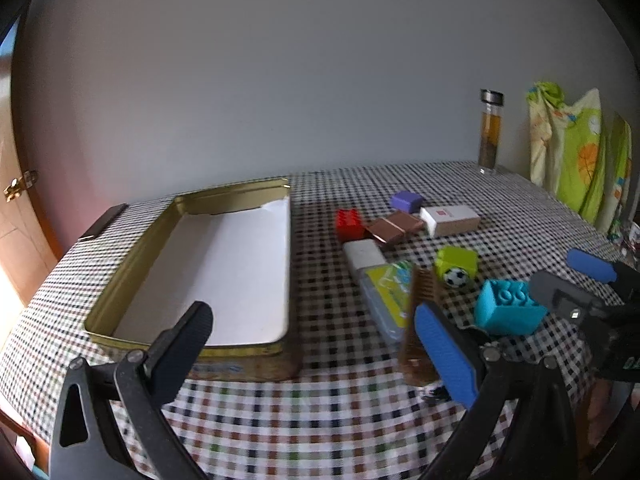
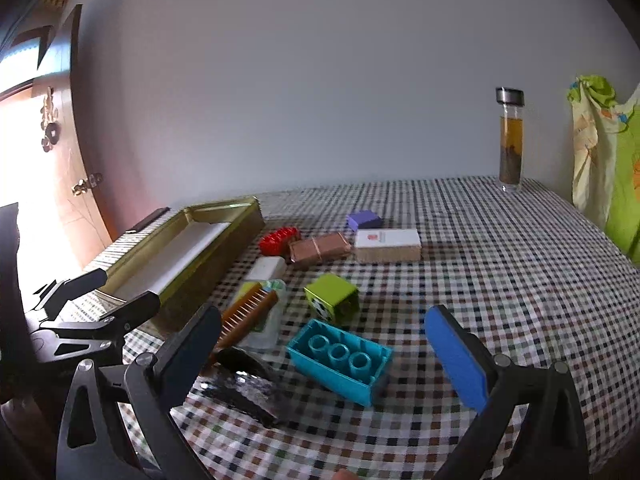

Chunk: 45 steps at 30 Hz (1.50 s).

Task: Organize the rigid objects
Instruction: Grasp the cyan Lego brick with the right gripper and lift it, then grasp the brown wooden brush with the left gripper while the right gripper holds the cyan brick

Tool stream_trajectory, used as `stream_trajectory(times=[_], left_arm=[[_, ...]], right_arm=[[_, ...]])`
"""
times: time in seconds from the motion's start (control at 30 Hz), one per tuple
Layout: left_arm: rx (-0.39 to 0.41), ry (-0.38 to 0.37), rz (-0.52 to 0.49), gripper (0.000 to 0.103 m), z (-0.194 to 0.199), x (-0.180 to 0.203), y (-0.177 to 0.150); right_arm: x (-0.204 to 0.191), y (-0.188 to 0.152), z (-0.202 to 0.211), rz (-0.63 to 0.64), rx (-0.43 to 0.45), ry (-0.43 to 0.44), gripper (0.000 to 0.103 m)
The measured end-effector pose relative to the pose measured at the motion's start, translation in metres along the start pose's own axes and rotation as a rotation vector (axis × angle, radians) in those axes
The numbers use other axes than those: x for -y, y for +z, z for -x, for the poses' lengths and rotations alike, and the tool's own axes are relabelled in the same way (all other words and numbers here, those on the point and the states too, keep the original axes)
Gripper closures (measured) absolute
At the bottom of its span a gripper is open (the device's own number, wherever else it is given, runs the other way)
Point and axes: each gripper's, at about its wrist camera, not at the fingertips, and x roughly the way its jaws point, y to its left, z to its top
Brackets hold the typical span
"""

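An open gold tin (image 1: 120, 276) with a white bottom lies at the left of the checked table; it also shows in the right wrist view (image 2: 224, 220). My left gripper (image 1: 316, 344) is open just in front of the tin's near right corner. To its right lie a brown comb (image 1: 420, 308), a turquoise brick (image 1: 508, 308), a green cube (image 1: 458, 266), a red brick (image 1: 349, 222), a copper box (image 1: 394, 230), a white box (image 1: 452, 220) and a purple block (image 1: 406, 201). My right gripper (image 2: 324, 356) is open around the turquoise brick (image 2: 340, 360), fingers apart from it.
A glass bottle (image 2: 511, 140) stands at the back of the table. A green patterned cloth (image 2: 612, 168) hangs at the right. A black hair clip (image 2: 248, 384) lies near the front edge. A wooden door (image 2: 60, 160) is at the left.
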Motion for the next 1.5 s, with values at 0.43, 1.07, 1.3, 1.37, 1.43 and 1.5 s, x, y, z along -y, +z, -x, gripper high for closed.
stream_trajectory(times=[0.43, 1.07, 1.3, 1.37, 1.43, 1.5], left_arm=[[-0.055, -0.062, -0.027, 0.001, -0.025, 0.018, -0.005], [-0.028, -0.122, -0.059, 0.001, -0.022, 0.026, -0.009], [-0.047, -0.17, -0.085, 0.019, -0.033, 0.036, -0.001], [-0.05, -0.177, -0.087, 0.022, -0.036, 0.038, 0.002], [-0.072, -0.221, -0.07, 0.023, -0.041, 0.037, 0.002], [-0.09, -0.247, -0.04, 0.026, -0.043, 0.031, 0.003]], right_arm=[[0.016, -0.016, -0.026, -0.028, -0.078, -0.023, 0.0], [0.019, -0.021, -0.055, -0.023, -0.171, 0.006, 0.034], [0.029, -0.021, -0.048, -0.076, -0.13, 0.003, 0.034], [0.028, -0.021, -0.048, -0.08, -0.128, 0.007, 0.034], [0.03, -0.02, -0.048, -0.089, -0.129, 0.016, 0.034], [0.03, -0.02, -0.048, -0.094, -0.129, 0.024, 0.034]])
